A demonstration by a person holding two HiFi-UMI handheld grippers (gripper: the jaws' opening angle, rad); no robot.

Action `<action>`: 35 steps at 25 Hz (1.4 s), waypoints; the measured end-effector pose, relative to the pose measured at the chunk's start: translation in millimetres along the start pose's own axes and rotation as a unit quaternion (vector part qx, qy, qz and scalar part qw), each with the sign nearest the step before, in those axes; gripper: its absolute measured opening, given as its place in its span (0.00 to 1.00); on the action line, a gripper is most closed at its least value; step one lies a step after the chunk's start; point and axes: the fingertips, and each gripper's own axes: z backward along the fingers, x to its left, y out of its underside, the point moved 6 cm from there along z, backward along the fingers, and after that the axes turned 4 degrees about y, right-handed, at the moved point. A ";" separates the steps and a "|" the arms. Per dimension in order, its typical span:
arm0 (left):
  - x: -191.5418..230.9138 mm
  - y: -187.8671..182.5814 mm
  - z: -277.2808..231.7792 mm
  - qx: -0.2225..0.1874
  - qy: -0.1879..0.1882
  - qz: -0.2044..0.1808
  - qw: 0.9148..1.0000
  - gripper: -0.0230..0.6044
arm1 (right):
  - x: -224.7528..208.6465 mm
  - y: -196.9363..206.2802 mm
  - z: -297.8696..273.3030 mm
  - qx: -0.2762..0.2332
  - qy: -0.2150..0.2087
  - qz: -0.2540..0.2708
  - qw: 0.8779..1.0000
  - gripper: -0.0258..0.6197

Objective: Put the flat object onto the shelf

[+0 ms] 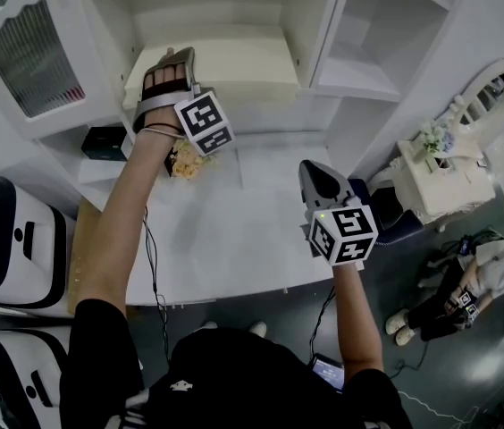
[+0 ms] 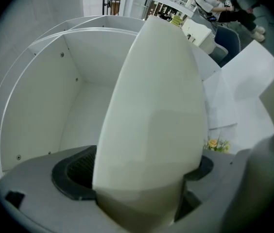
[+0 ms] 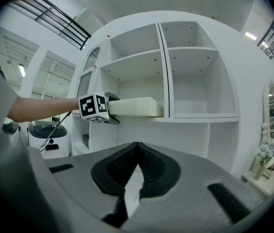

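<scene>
The flat object is a thick cream-white slab (image 1: 234, 61) lying on the white cabinet's left shelf (image 1: 346, 89). My left gripper (image 1: 170, 68) reaches into that compartment at the slab's left end. In the left gripper view the slab (image 2: 151, 106) fills the space between the jaws of that gripper (image 2: 142, 171), which stand wide; part of the dark left pad shows bare beside it. From the right gripper view the slab (image 3: 132, 107) sits level on the shelf board (image 3: 200, 116). My right gripper (image 1: 316, 179) hangs over the desk, its pads (image 3: 149, 166) together and empty.
A white desk (image 1: 234, 239) runs below the cabinet, with a small flower bunch (image 1: 185, 161) and a black box (image 1: 105, 143) at its back left. White-and-black machines (image 1: 2, 239) stand at left. A vanity table (image 1: 449, 181) and a seated person (image 1: 475, 284) are at right.
</scene>
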 end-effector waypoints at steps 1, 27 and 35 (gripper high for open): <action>-0.1 -0.1 -0.6 -0.001 -0.002 -0.003 1.000 0.77 | -0.2 -0.3 0.2 0.000 0.000 0.000 1.000 0.04; -2.2 -10.5 53.2 -0.076 -0.006 0.035 0.996 0.77 | 2.2 0.9 17.9 -0.001 -0.022 0.013 1.000 0.04; -4.0 -11.5 90.3 -0.097 -0.033 0.065 0.993 0.77 | 3.6 -0.3 30.6 -0.006 -0.037 0.016 0.999 0.04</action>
